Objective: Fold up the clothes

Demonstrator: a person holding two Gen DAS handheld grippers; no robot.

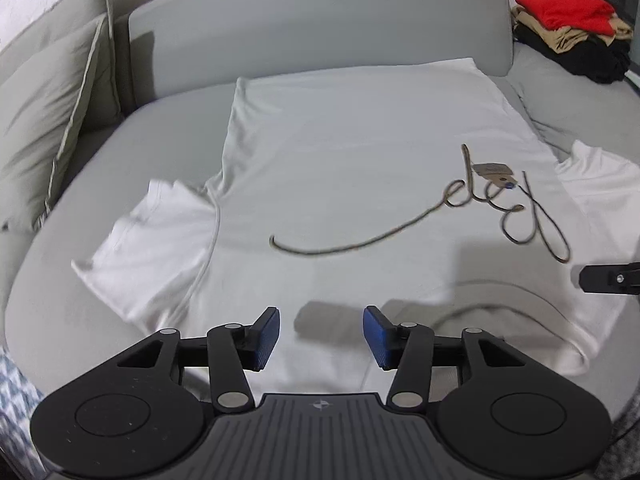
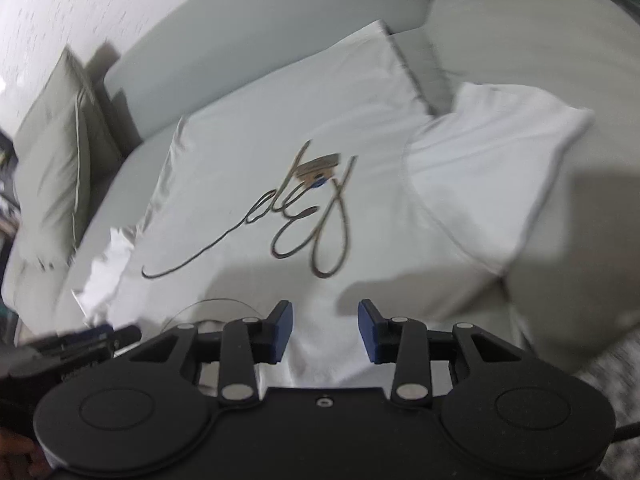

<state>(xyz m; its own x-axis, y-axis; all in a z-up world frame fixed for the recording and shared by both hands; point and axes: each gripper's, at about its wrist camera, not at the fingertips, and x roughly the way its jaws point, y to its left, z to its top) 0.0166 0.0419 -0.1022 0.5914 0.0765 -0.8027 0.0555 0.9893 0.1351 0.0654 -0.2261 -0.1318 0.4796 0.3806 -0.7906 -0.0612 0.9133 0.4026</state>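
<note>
Shirt: we have a white T-shirt [image 1: 360, 152] spread flat on the grey sofa seat [image 1: 168, 128], chest print facing up, collar end nearest us and hem towards the backrest.
Sleeves: both short sleeves lie out to the sides, the left one [image 1: 152, 240] and the right one [image 2: 492, 168]; neither is folded in yet.
Tag: a small paper tag [image 1: 492, 170] rests on the print, so we judge the shirt to be new or freshly laid out.
Left tongs: our left tongs [image 1: 320, 336] stand about half open over the near edge of the shirt, beside the collar, with nothing between the pads.
Right tongs: our right tongs [image 2: 325, 330] stand partly open, somewhat narrower, above the shoulder area on the other side of the collar; the pads press on no cloth.
Done so far: we judge the spreading step complete, since the body lies smooth with only slight creasing at the sleeves.
Finished pile: a stack of folded clothes [image 1: 572, 28], red on top of tan and black, sits on the far right of the sofa.
Left to do: every fold on this shirt, as we read it: sleeves in, sides over, then body doubled, then onto the stack.
Hidden: the near corners of the shirt lie under our tools, so we cannot tell how they sit.
</note>
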